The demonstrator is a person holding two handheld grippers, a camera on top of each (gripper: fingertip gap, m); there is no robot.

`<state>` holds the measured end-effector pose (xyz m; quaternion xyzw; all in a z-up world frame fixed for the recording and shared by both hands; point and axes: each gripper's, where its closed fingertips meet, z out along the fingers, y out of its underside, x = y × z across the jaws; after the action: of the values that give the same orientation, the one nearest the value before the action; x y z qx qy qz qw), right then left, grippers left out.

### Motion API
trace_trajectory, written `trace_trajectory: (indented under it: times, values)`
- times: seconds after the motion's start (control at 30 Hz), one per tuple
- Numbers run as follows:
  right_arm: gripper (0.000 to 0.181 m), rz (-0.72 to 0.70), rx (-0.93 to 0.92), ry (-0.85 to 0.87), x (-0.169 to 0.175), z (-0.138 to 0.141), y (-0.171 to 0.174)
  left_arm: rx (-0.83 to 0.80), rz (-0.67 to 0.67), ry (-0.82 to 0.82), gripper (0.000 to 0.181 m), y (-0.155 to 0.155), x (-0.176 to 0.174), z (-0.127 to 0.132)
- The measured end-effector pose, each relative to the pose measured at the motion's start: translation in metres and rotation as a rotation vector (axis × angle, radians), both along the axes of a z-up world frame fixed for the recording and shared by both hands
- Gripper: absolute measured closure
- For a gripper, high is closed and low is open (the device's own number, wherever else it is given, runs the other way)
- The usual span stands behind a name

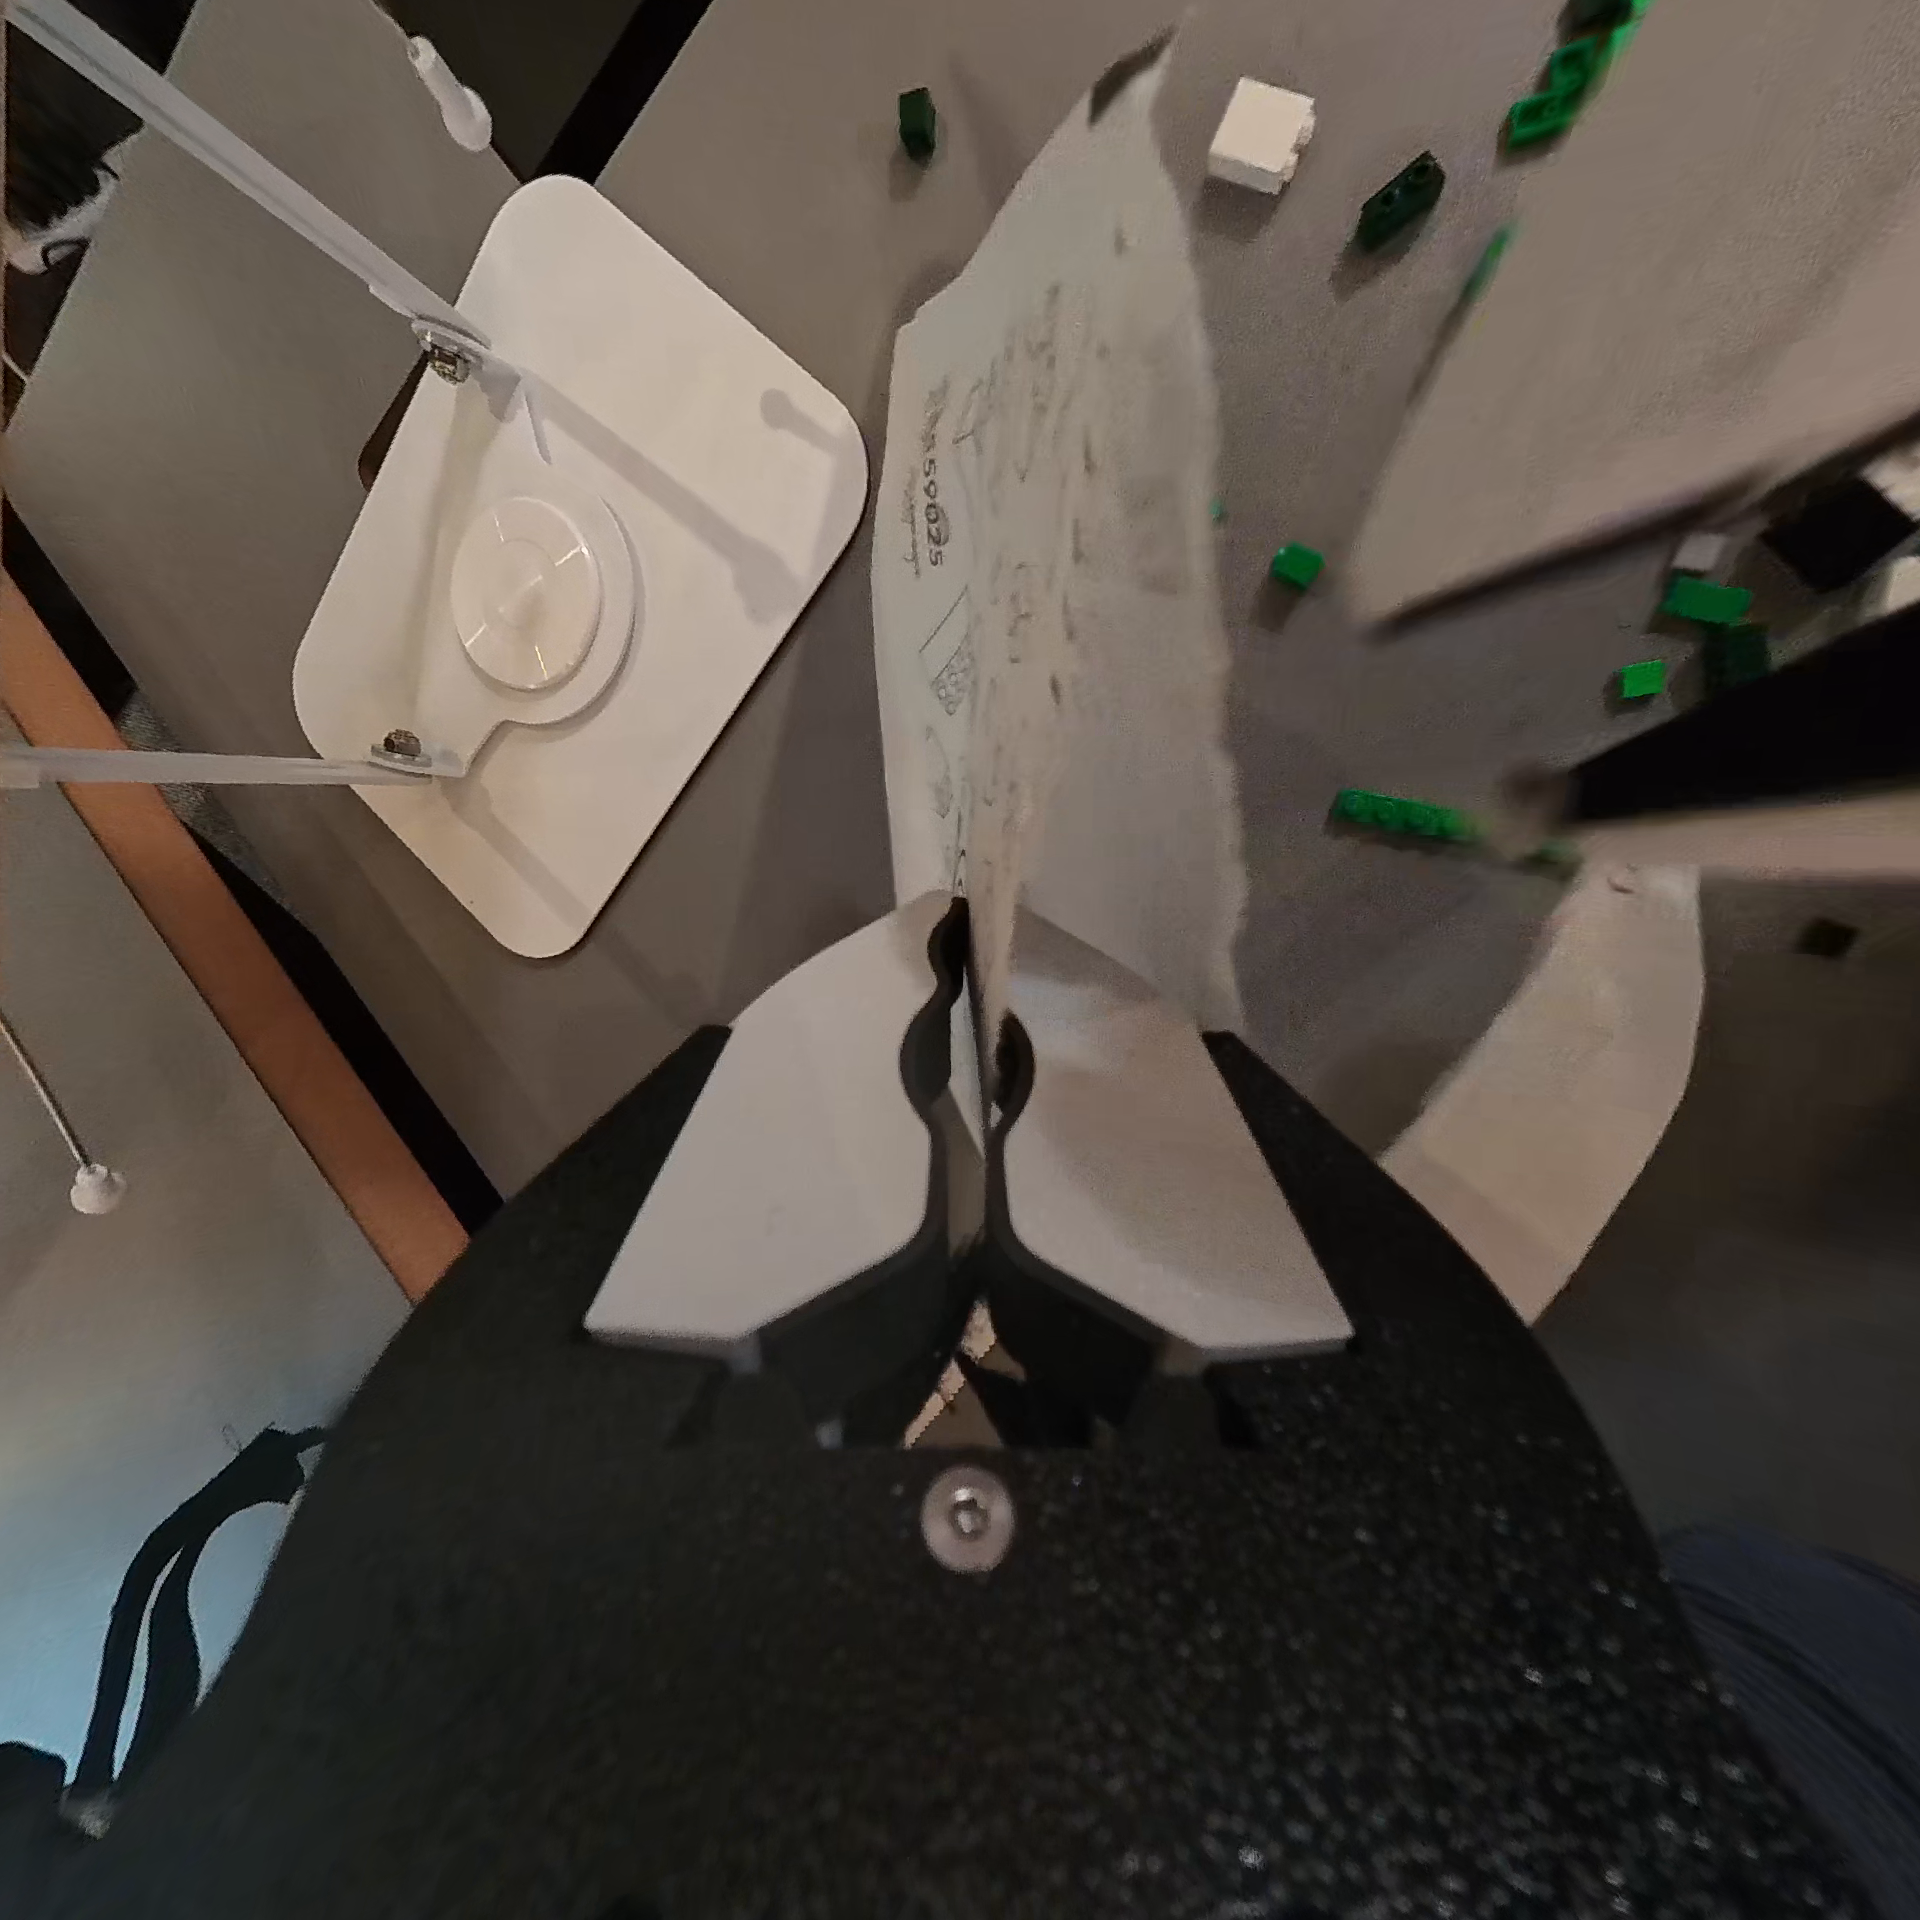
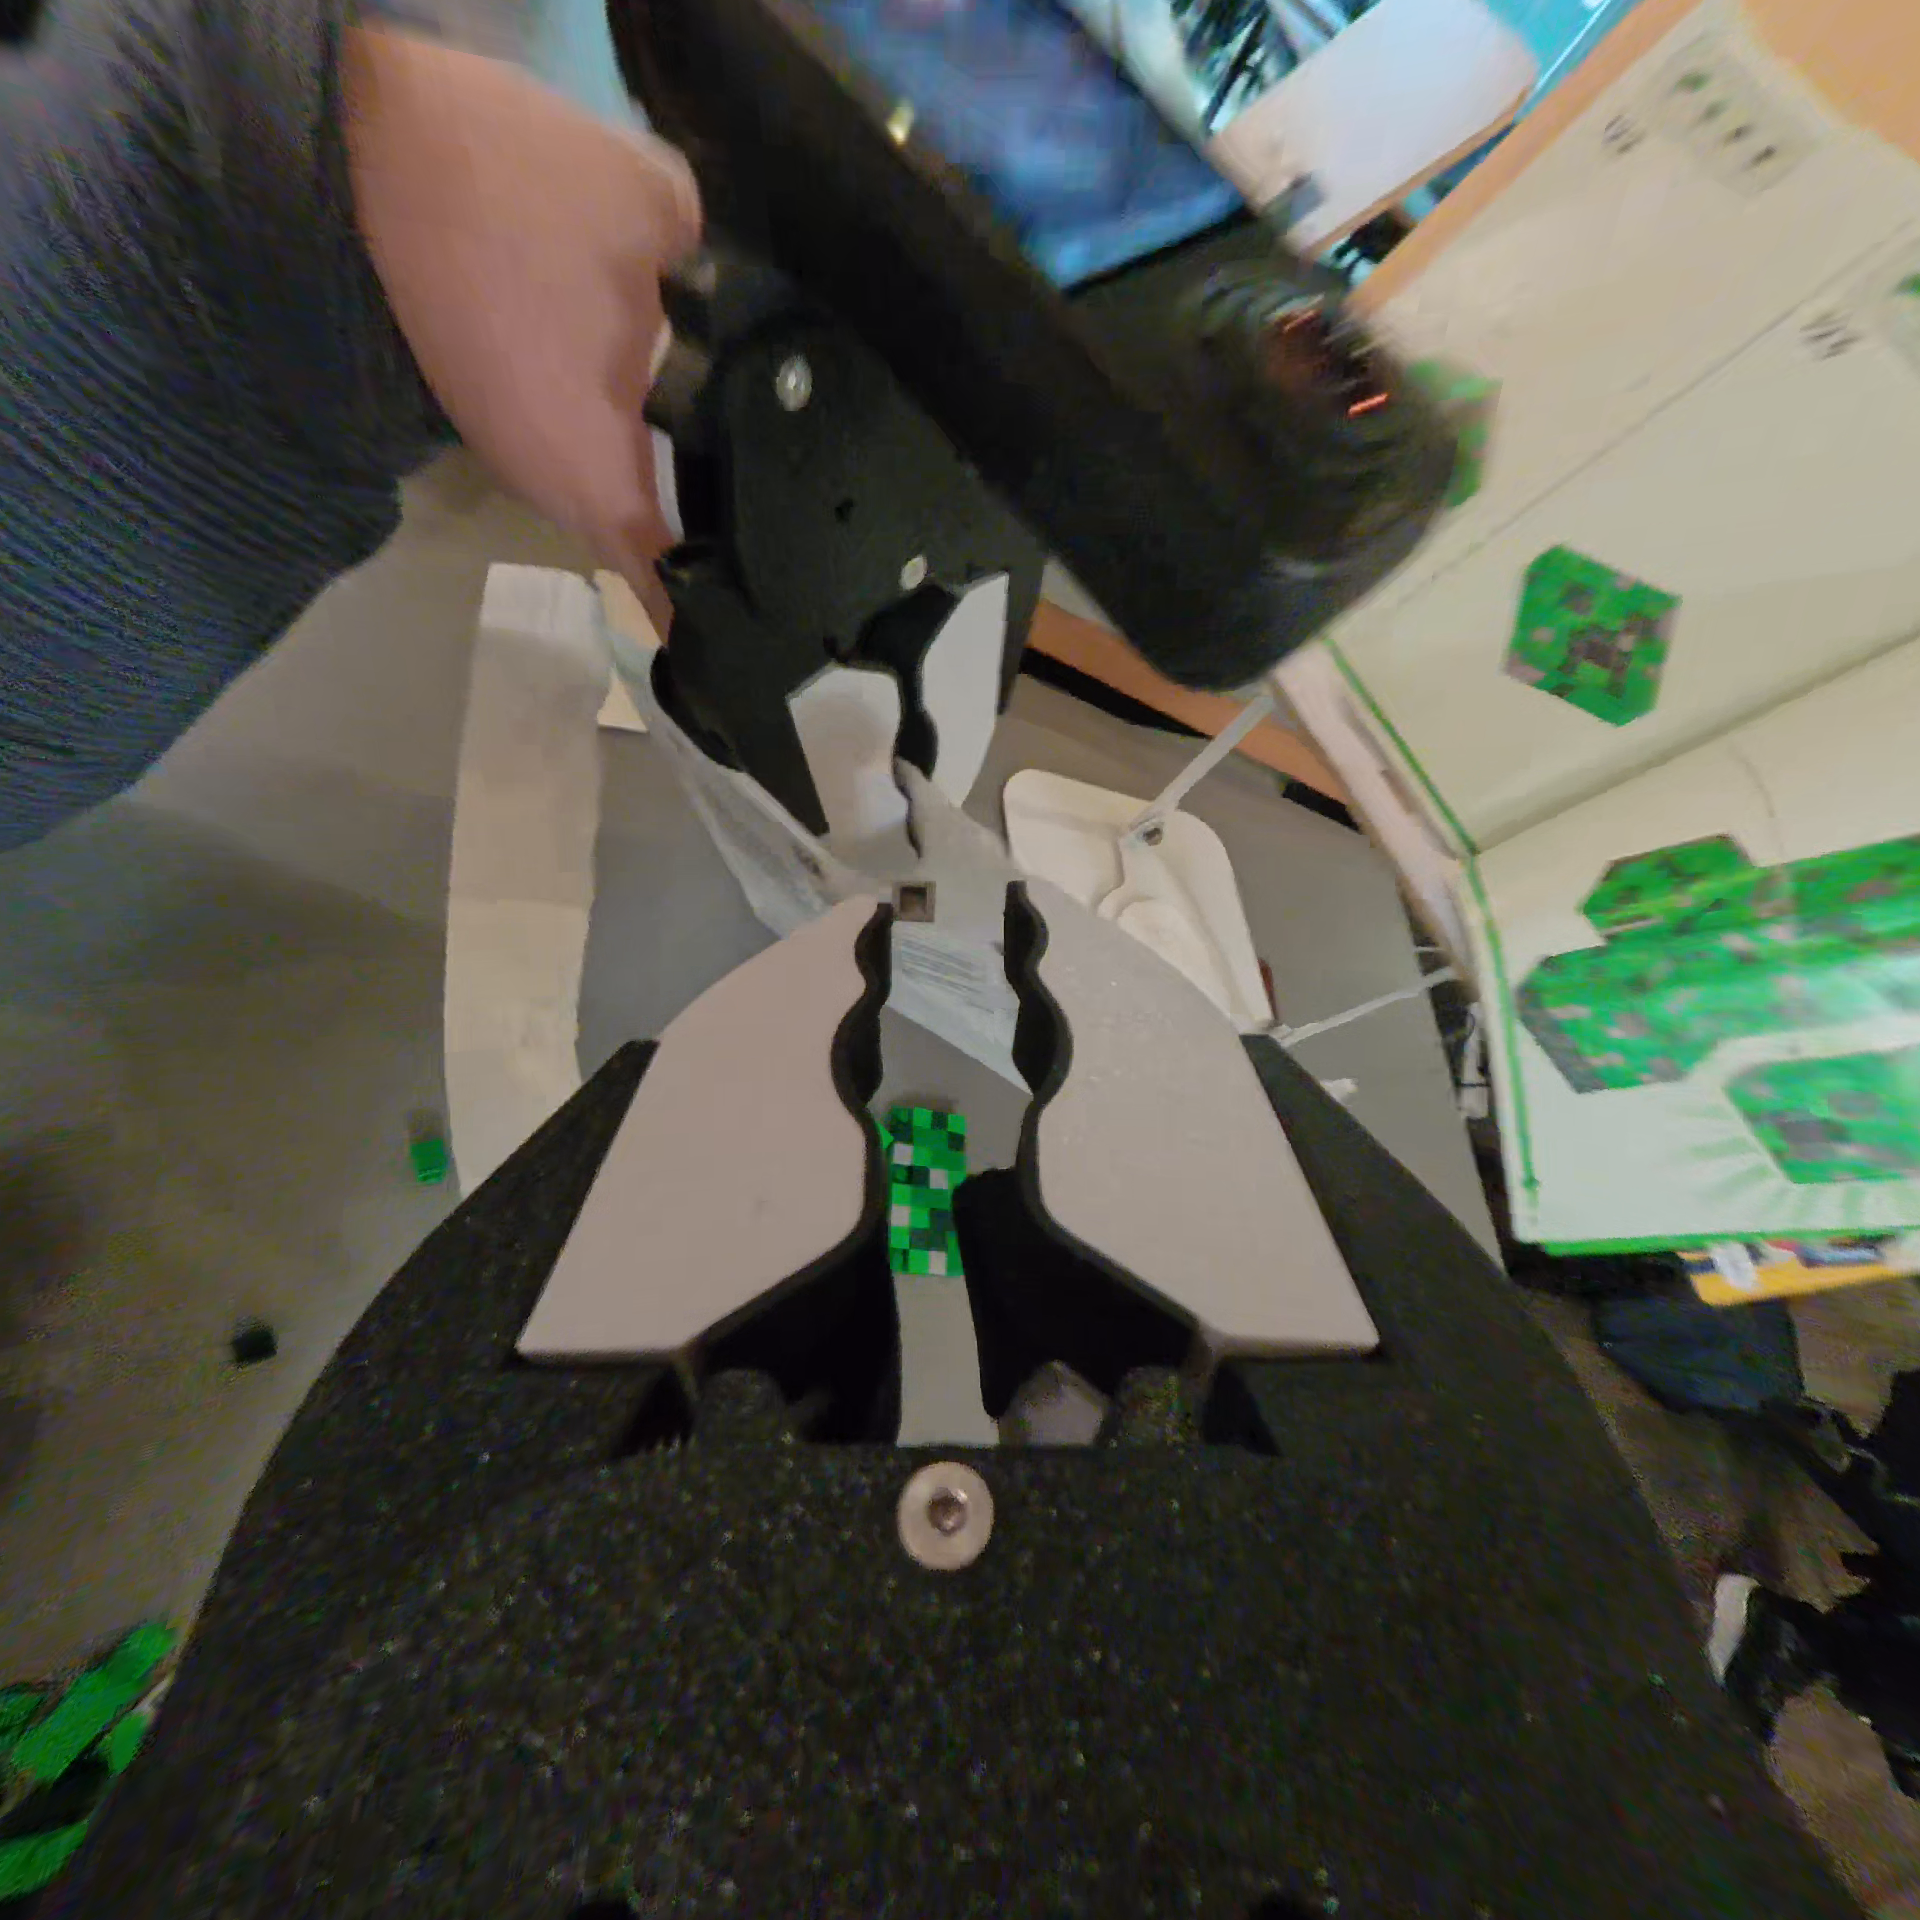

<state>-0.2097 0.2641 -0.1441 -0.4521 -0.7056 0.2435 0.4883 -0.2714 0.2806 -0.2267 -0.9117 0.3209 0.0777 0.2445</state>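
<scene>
Paper bag [image 1: 1060, 582]: white, ragged-edged, printed with line drawings; held up edge-on from the left gripper's tips, reaching forward and to the right.
Left gripper [image 1: 961, 914]: pressed together on the bag's near edge; the paper runs down the seam between the pads.
Grip, judged: the hold is deep and centred. The paper is thin and already torn, so it looks better kept taut along its length than pulled sideways.
Right gripper [image 2: 945, 925]: jaws stand apart, with a strip of the same paper lying in the gap at the tips. Whether a pad touches it, cannot tell.
Between the right jaws, lower: a green-chequered piece [image 2: 925, 1195] shows through the gap, on or above the table.
Hand [image 2: 520, 312]: grips the left tool's handle, just beyond the right tips; blurred.
Left of the left gripper: white stand base [image 1: 665, 499] with thin white struts, on the grey table [image 1: 790, 208].
Right of the bag: long green brick [image 1: 1403, 816] and smaller green bricks, scattered.
Far ahead: white brick [image 1: 1262, 135], well apart from the bag.
Far right of the right gripper: pale printed box [image 2: 1662, 935] with green pixel pictures.
</scene>
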Motion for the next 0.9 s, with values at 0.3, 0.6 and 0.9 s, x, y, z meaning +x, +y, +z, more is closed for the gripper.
trace_trajectory:
  times: [0.3,0.6,0.9]
  values:
    - [0.163,-0.312,-0.037,0.072,0.121,0.039,0.034,-0.009,-0.015,-0.020,0.181,0.001,0.002,-0.003]
    - [0.168,-0.656,-0.211,-0.102,0.230,-0.058,0.051,0.006,-0.037,-0.006,0.181,0.000,0.005,0.001]
    - [0.166,-0.677,-0.354,-0.295,0.275,-0.131,-0.001,0.017,-0.062,-0.004,0.181,-0.002,0.010,0.004]
